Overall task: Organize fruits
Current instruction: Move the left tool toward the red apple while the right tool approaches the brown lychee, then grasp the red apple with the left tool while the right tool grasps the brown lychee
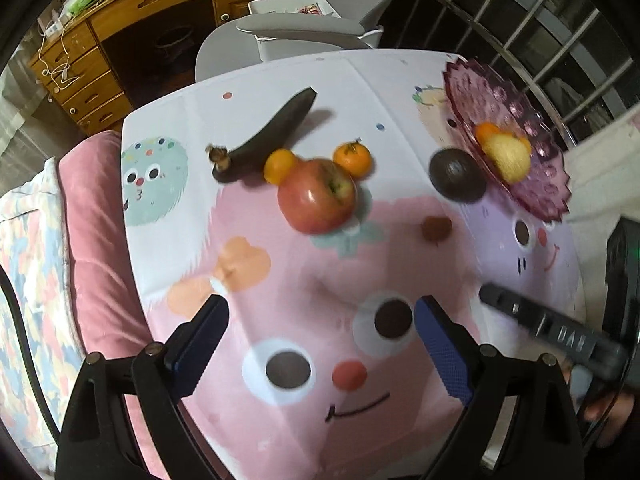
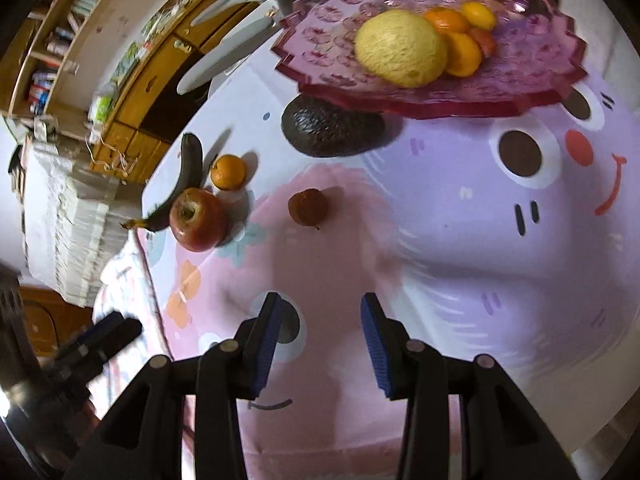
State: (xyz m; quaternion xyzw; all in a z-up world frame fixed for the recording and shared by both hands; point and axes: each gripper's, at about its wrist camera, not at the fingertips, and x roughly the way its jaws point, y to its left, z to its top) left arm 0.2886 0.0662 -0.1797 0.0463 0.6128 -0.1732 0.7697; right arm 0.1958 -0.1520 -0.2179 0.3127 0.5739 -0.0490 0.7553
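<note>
A pink glass fruit plate (image 2: 320, 56) (image 1: 536, 148) holds a yellow round fruit (image 2: 400, 54) and several oranges (image 2: 462, 54). On the table lie a dark avocado (image 2: 328, 130) (image 1: 456, 176) beside the plate, a small brown fruit (image 2: 307, 207) (image 1: 436, 229), a red apple (image 2: 197, 219) (image 1: 317, 196), two small oranges (image 1: 352, 157) (image 1: 279, 165) and a blackened banana (image 1: 272, 132) (image 2: 188, 172). My left gripper (image 1: 320, 318) is open and empty above the cloth, short of the apple. My right gripper (image 2: 320, 312) is open and empty, short of the small brown fruit.
The table wears a pastel cartoon-face cloth (image 1: 304, 360). A grey chair (image 1: 304, 28) and a wooden desk (image 1: 120, 40) stand behind it. A pink cushion (image 1: 96, 240) lies along the left table edge. The right gripper's body (image 1: 560, 332) shows at the right of the left wrist view.
</note>
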